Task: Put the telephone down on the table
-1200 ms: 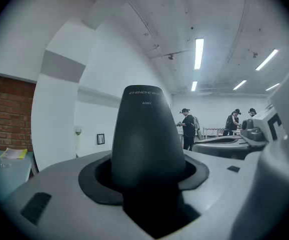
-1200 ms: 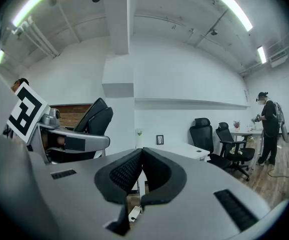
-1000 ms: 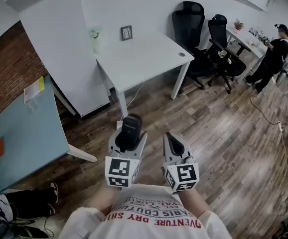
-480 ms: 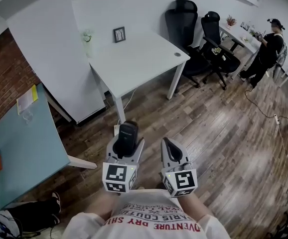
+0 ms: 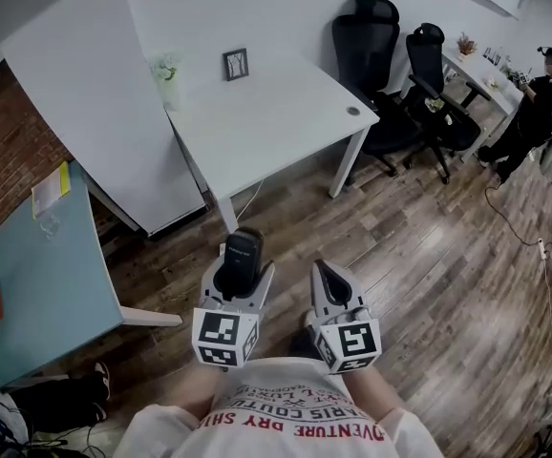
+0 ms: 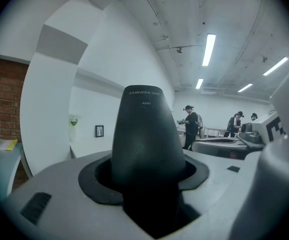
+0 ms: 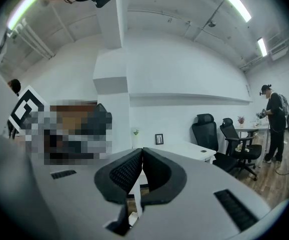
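Flooring of brown wooden planks (image 5: 429, 256) is stretching across the room under everything. A large white rectangular table (image 5: 276, 113) is standing on it against the white wall. A pale blue table (image 5: 47, 265) is sitting at the left beside a brick wall. Two black high-backed office chairs (image 5: 391, 65) are standing just beside the white table's right end. A person in dark clothes (image 5: 534, 103) is standing at a far desk.

The left gripper (image 5: 245, 261), grey with a marker cube at its rear, is gripping a black matte cordless telephone (image 6: 145, 134). Its jaws are standing fairly wide, with their dark pads pressing on the handset's lower half. The telephone is tapering to a rounded top end, which is sticking out past the jaw tips. It is carrying small pale lettering near that end. It is hanging in the air over the floor, short of the white table and well apart from it.

The right gripper (image 5: 326, 277) is hovering just beside the left one, with its ribbed black pads pressing together on nothing.

A small dark picture frame (image 5: 236, 63) and a pale vase of flowers (image 5: 166, 70) are standing at the white table's far edge.
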The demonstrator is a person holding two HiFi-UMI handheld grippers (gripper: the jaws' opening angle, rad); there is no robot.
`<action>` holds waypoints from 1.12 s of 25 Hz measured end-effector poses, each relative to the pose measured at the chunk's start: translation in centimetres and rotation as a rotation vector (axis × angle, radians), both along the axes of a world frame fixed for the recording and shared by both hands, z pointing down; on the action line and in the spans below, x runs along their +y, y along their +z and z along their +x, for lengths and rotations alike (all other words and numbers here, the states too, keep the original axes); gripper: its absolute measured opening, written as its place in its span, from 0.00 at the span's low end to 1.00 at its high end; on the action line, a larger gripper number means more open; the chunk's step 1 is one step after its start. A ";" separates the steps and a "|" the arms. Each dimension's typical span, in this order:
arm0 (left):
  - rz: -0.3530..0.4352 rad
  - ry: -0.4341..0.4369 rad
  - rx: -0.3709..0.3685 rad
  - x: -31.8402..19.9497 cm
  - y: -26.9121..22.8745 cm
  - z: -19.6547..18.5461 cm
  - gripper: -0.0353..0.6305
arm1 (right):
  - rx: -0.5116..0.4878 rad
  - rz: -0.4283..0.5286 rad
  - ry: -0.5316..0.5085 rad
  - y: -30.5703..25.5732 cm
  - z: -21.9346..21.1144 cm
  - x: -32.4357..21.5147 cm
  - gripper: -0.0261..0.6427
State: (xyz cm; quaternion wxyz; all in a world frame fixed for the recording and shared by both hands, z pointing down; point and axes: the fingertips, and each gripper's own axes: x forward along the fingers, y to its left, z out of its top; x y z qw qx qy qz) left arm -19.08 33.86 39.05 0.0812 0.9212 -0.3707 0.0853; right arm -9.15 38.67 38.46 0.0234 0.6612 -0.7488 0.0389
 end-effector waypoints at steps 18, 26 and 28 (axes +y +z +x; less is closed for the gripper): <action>-0.023 -0.135 0.032 -13.7 -1.1 18.7 0.48 | 0.002 -0.003 -0.135 -1.1 18.7 -14.8 0.08; -0.053 -0.132 0.016 -20.0 0.6 21.3 0.48 | -0.012 -0.028 -0.125 0.4 21.5 -20.9 0.08; -0.059 -0.126 0.021 -22.4 0.8 21.6 0.48 | -0.013 -0.030 -0.115 0.6 21.8 -23.1 0.08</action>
